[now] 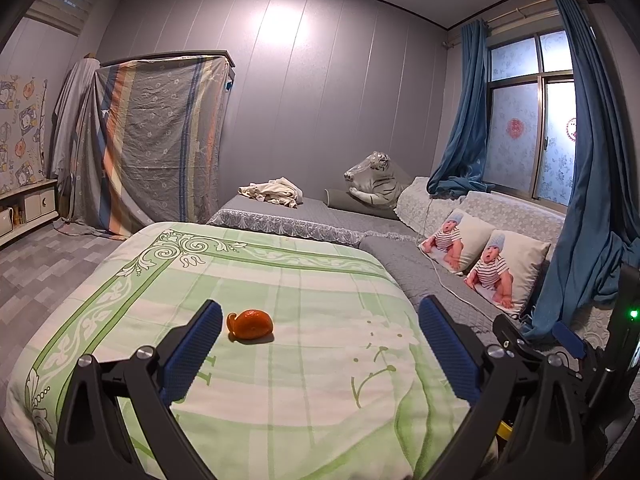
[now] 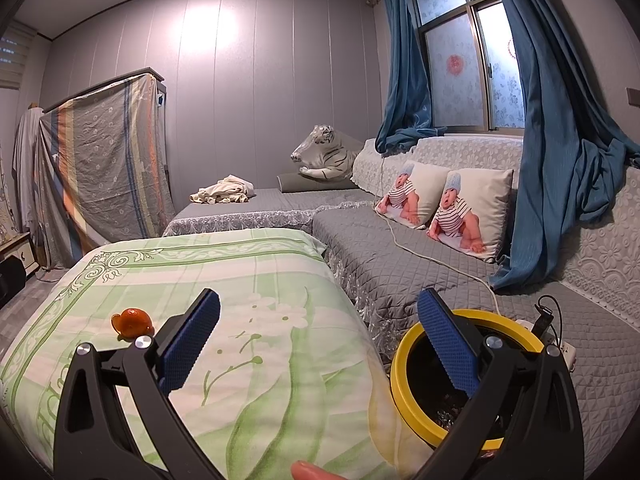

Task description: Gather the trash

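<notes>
An orange peel (image 1: pixel 250 323) lies on the green-and-white patterned cloth (image 1: pixel 280 280) over a table. My left gripper (image 1: pixel 320 316) is open above the cloth, its left blue pad just left of and nearer than the peel. In the right wrist view the orange peel (image 2: pixel 133 322) sits to the left of my right gripper (image 2: pixel 319 308), which is open with nothing between its fingers. A yellow-rimmed bin (image 2: pixel 404 376) with a dark liner stands at the cloth's right edge, partly behind the right finger. A fingertip (image 2: pixel 310 471) shows at the bottom.
A grey quilted sofa (image 2: pixel 400 252) runs along the right, with two baby-print cushions (image 2: pixel 472 204), a white cable (image 2: pixel 440 262) and a power strip (image 2: pixel 562 350). A plush tiger (image 2: pixel 326 154) and crumpled clothes (image 2: pixel 222 192) lie further back. Blue curtains (image 2: pixel 560 184) hang down. A sheet-draped cabinet (image 1: pixel 156 148) stands at the left.
</notes>
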`<move>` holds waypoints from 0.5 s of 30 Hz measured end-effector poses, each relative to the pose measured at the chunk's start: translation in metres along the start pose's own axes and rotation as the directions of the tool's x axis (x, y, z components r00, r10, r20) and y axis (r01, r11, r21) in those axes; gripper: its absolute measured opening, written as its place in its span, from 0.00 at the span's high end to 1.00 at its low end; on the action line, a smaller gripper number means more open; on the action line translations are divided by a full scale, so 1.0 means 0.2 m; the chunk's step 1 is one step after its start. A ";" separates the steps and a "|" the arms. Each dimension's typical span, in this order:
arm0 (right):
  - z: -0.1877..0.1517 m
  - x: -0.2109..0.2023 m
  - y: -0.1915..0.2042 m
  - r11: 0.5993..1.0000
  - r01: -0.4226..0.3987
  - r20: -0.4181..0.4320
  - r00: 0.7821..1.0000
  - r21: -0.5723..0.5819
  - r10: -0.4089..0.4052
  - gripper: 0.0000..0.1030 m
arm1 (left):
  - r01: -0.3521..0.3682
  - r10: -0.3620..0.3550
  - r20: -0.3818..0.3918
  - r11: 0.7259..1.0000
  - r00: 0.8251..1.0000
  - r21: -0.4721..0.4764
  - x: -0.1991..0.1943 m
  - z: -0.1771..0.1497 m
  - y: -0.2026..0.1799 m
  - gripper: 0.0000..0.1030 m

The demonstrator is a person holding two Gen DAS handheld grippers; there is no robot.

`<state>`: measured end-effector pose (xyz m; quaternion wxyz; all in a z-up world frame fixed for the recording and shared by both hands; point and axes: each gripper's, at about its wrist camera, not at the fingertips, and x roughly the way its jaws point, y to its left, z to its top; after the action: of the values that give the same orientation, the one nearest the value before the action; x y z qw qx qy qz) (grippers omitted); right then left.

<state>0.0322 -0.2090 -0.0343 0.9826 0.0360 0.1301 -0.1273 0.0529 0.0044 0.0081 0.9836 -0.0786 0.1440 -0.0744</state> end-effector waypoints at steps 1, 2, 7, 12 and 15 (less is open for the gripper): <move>0.01 0.00 0.00 1.000 -0.001 -0.001 1.000 0.000 0.001 0.08 | 0.000 0.000 -0.001 1.000 1.000 0.000 0.00 0.00 0.00 0.08; 0.00 0.00 0.00 1.000 -0.001 -0.002 1.000 0.000 0.001 0.08 | 0.000 0.000 -0.001 1.000 1.000 0.001 0.00 0.00 0.00 0.08; 0.00 0.00 0.01 1.000 0.003 -0.004 1.000 0.001 -0.003 0.08 | 0.005 -0.005 -0.007 1.000 1.000 0.001 0.02 -0.02 0.00 0.08; 0.00 0.00 0.00 1.000 0.002 -0.008 1.000 0.001 -0.002 0.08 | 0.007 -0.007 -0.013 1.000 1.000 -0.002 0.02 -0.02 0.01 0.08; -0.01 0.00 0.01 1.000 0.002 -0.010 1.000 0.001 -0.002 0.08 | 0.007 -0.007 -0.016 1.000 1.000 -0.003 0.03 -0.02 0.01 0.08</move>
<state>0.0319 -0.2075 -0.0359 0.9819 0.0371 0.1347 -0.1282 0.0566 0.0048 0.0018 0.9821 -0.0799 0.1516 -0.0781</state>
